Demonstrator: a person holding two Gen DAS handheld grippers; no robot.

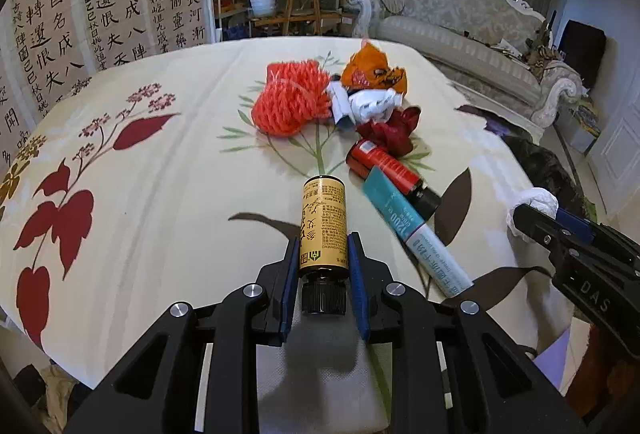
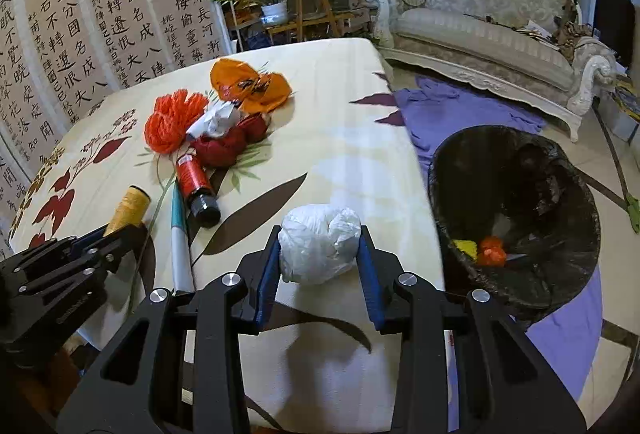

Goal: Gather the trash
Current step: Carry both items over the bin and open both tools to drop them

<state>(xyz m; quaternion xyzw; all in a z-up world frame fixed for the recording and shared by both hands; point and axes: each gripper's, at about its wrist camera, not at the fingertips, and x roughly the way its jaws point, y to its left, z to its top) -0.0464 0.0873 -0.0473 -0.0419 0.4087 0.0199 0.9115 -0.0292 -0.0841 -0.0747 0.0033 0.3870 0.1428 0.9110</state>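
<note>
A gold-labelled bottle (image 1: 323,210) with a black cap lies on the flowered tablecloth (image 1: 160,202), and my left gripper (image 1: 323,240) is shut on its lower body. In the right wrist view my right gripper (image 2: 320,234) is shut on a crumpled white plastic bag ball (image 2: 316,246) near the table's right edge. Beyond the bottle lie a teal and white tube (image 1: 412,230), a red bottle (image 1: 386,166), a dark red bag (image 1: 390,132), white crumpled paper (image 1: 368,106), an orange net (image 1: 290,98) and an orange wrapper (image 1: 370,68).
A bin with a black liner (image 2: 434,170) stands on the floor right of the table, with yellow and orange trash inside. A purple cloth (image 2: 460,114) lies under it. A pale sofa (image 2: 480,26) and plant stands are behind; a calligraphy screen is on the left.
</note>
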